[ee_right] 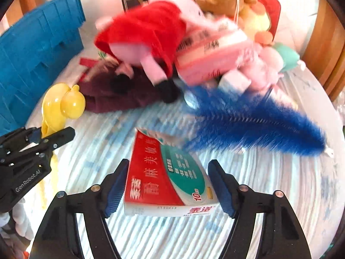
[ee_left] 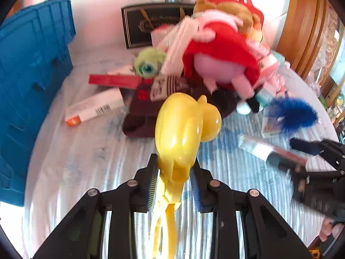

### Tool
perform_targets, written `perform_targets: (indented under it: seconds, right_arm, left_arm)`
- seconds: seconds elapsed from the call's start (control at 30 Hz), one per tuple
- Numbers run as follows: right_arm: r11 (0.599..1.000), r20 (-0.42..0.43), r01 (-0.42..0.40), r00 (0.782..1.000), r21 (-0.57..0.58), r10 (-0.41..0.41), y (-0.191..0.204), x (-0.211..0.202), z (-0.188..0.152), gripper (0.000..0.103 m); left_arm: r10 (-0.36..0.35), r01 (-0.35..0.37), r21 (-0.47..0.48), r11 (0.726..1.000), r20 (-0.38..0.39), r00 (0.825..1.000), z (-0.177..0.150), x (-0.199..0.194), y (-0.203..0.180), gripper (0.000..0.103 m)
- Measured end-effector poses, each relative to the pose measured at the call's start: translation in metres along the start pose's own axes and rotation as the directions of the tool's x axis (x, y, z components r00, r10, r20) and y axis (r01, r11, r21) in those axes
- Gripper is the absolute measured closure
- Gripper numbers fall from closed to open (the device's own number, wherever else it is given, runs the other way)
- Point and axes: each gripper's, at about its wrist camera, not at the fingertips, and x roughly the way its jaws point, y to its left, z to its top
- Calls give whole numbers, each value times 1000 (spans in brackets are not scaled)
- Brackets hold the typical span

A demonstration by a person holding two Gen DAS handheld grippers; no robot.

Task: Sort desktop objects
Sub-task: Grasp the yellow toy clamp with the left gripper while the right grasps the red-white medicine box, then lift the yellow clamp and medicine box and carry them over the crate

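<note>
My left gripper [ee_left: 175, 164] is shut on the narrow neck of a glossy yellow plastic toy [ee_left: 183, 125], which is held above the striped tablecloth [ee_left: 97, 161]. In the right wrist view the same toy [ee_right: 62, 105] sticks out of the left gripper [ee_right: 45, 137] at the left edge. My right gripper [ee_right: 168, 164] is shut on a red, green and white medicine box [ee_right: 166, 177], one pad on each long side. From the left wrist view, the right gripper [ee_left: 299, 155] carries that box [ee_left: 265, 151] at the right.
A blue crate [ee_left: 32, 64] stands at the left. Behind lies a pile: a pink pig plush in a red dress [ee_left: 217, 49], a green one-eyed plush [ee_left: 148, 62], a maroon cloth [ee_left: 144, 116], several boxes [ee_left: 94, 108] and a blue feather [ee_right: 258, 120]. Wooden furniture [ee_left: 301, 21] stands at the right.
</note>
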Motion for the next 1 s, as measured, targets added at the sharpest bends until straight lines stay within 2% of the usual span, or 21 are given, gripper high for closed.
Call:
perform_targets:
  seconds: [0.03, 0.13, 0.2, 0.23, 0.27, 0.3, 0.4, 0.5, 0.6, 0.7, 0.73, 0.77, 0.8, 0.93, 1.0]
  right_arm:
    - [1000, 10, -11, 1000, -1, 11, -3, -6, 3, 82]
    - [1000, 31, -9, 999, -8, 9, 2, -19, 8, 80]
    - [1000, 14, 2, 1000, -5, -2, 13, -14, 16, 60]
    - [1000, 7, 20, 1000, -1, -20, 14, -13, 13, 37]
    - [999, 1, 35, 999, 1, -35, 12, -10, 10, 21]
    - [999, -15, 50, 999, 7, -50, 11, -9, 3, 19]
    - [998, -77, 60, 995, 34, -57, 3, -3, -13, 19]
    - [995, -150, 77, 986, 59, -68, -2, 21, -23, 16]
    - [995, -200, 57, 979, 82, -40, -7, 42, -29, 12]
    - [993, -205, 64, 978, 102, -42, -9, 53, -28, 9]
    - [993, -202, 67, 978, 93, -47, -8, 54, -27, 14]
    - [994, -197, 72, 979, 80, -55, -6, 54, -26, 29]
    - [995, -187, 80, 980, 63, -67, -4, 52, -24, 29]
    - [997, -191, 70, 980, 45, -60, -4, 49, -24, 28]
    - [997, -191, 60, 980, 44, -50, -4, 49, -24, 18]
  left_arm:
    - [-2, 2, -1, 1000, 15, 1000, -1, -5, 1, 75]
    - [2, -2, -3, 1000, 39, 999, -1, -23, 3, 75]
    - [-4, 5, -8, 1000, 37, 999, -4, -25, 10, 75]
    - [-5, 5, -7, 1000, 35, 999, -5, -30, 8, 75]
    - [-5, 5, -6, 1000, 29, 1000, -9, -30, 6, 75]
    - [-11, 11, -4, 1000, 17, 1000, -13, -28, 5, 76]
    - [-15, 15, -4, 1000, -27, 1000, -27, -16, 1, 76]
    - [-16, 16, -6, 1000, -73, 997, -37, 1, -6, 76]
    - [-21, 22, 7, 1000, -106, 994, -44, 14, -12, 76]
    - [-2, 5, 23, 1000, -124, 992, -47, 23, -17, 77]
    - [1, 1, 20, 1000, -133, 991, -48, 26, -16, 77]
    - [4, -3, 11, 1000, -139, 990, -49, 29, -14, 77]
    - [6, -6, -1, 1000, -148, 989, -49, 31, -11, 77]
    - [29, -28, 5, 1000, -195, 980, -47, 47, -5, 76]
    - [14, -13, 2, 1000, -178, 984, -43, 50, -5, 75]
